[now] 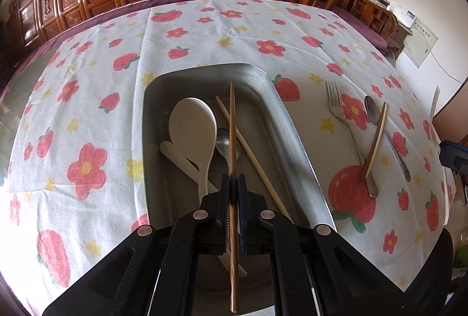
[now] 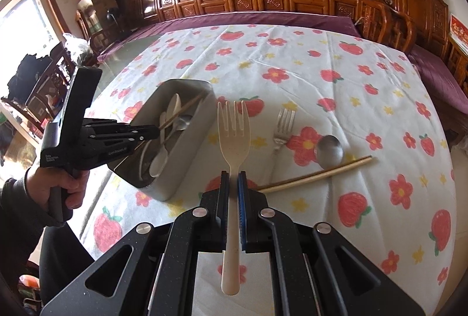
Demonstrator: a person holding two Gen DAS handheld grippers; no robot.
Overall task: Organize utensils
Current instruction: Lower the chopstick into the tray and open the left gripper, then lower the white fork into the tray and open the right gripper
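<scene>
Left tool (image 1: 233, 184) grips brown chopstick (image 1: 232, 123) over metal tray (image 1: 272, 82).

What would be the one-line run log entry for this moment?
left hand-held gripper: shut on brown chopstick over metal tray | right hand-held gripper: shut on cream fork | on cloth: metal fork, spoon, chopstick

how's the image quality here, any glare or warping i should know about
Left wrist view: strong fisheye bowing of the table edge, and sheen on the metal tray wall; the brown chopstick in the left tool stays sharp. Right wrist view: blown-out window at far left, dark corners; the cream fork in the right tool is crisp.
</scene>
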